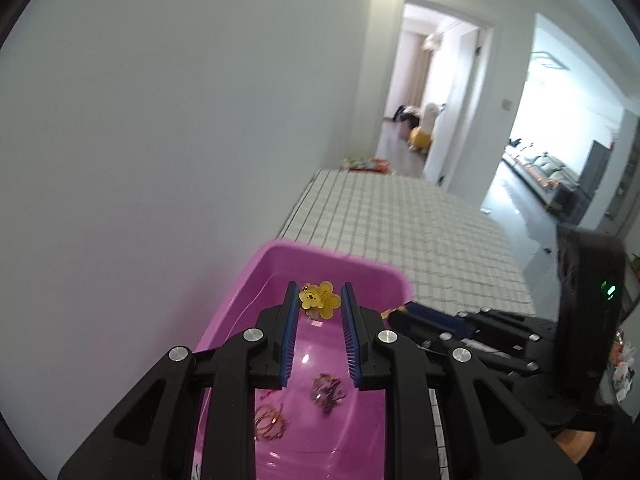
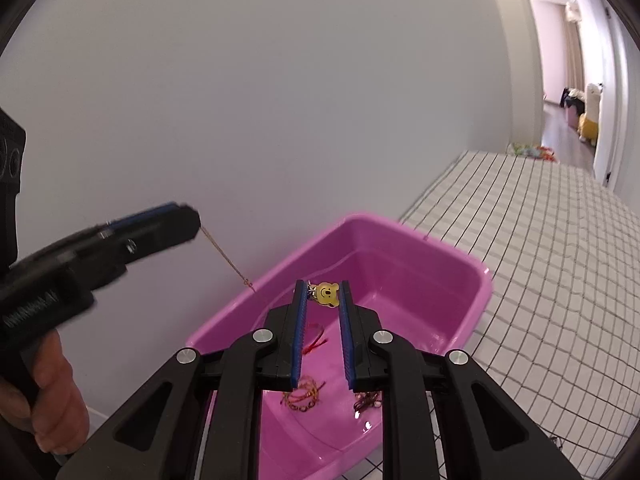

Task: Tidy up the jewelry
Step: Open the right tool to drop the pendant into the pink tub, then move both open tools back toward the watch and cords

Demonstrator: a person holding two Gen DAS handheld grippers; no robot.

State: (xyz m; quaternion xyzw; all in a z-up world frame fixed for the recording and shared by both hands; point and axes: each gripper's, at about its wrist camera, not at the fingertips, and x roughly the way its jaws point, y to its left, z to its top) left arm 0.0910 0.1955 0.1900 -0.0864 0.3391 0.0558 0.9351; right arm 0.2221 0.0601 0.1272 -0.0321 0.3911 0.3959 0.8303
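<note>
Left tongs [image 1: 320, 294] narrow, nipping yellow flower-shaped bear charm [image 1: 322, 298]; thin chain [image 2: 224, 254] dangles from tips. Right tongs [image 2: 323, 292] narrow, nipping yellow bear-head charm [image 2: 327, 294]. Pink plastic tub [image 1: 360, 264] directly beneath both. Advice: lower close to tub floor, release clear of tangled bracelets [image 1: 328, 392] near tong bases. Flower charm lettering partial, seemingly "ION".

the left gripper [image 2: 188, 220] is motion-blurred, and the pink tub's [image 2: 476, 292] near end is hidden behind black linkages.
</note>
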